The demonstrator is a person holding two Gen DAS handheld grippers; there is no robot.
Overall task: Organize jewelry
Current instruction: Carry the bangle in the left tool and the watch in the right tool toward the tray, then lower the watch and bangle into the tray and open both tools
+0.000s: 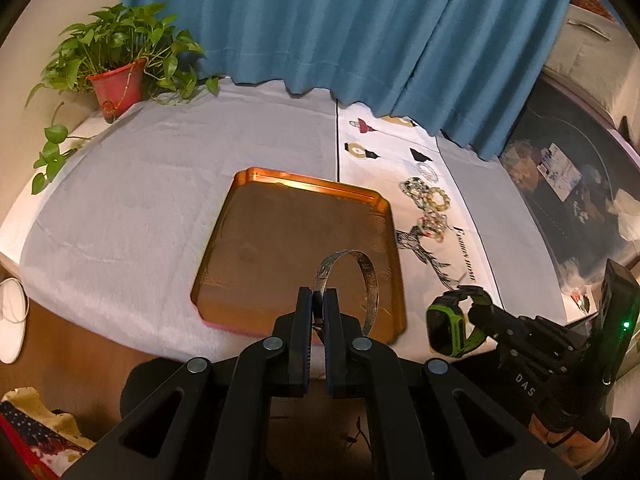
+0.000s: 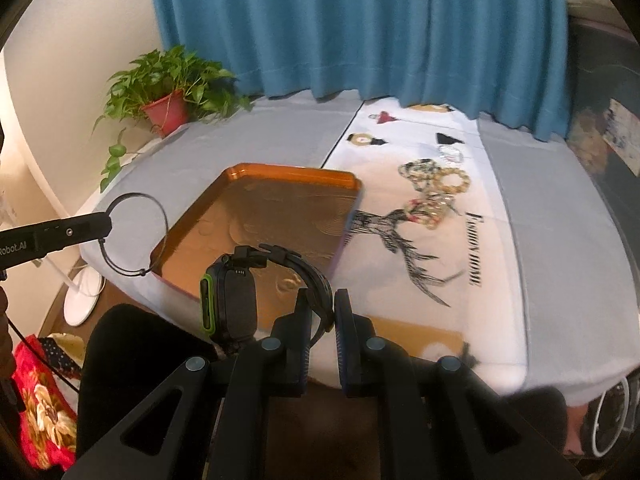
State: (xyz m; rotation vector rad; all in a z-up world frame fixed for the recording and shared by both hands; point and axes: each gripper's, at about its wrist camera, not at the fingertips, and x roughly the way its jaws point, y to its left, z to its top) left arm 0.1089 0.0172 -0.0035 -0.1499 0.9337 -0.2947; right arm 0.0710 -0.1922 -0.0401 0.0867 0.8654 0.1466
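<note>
Above the orange tray [image 1: 280, 216], the left gripper [image 1: 318, 304] clenches a bangle [image 1: 370, 276] and the right gripper [image 2: 322, 308] a watch [image 2: 230, 296] strap, seemingly carrying both over for a gentle lowering and release.

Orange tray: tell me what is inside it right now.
The orange tray shows only bare patterned floor. The left claw holds a silver bangle over its near right corner; that claw, and the watch in the right view, hide the near part.
</note>
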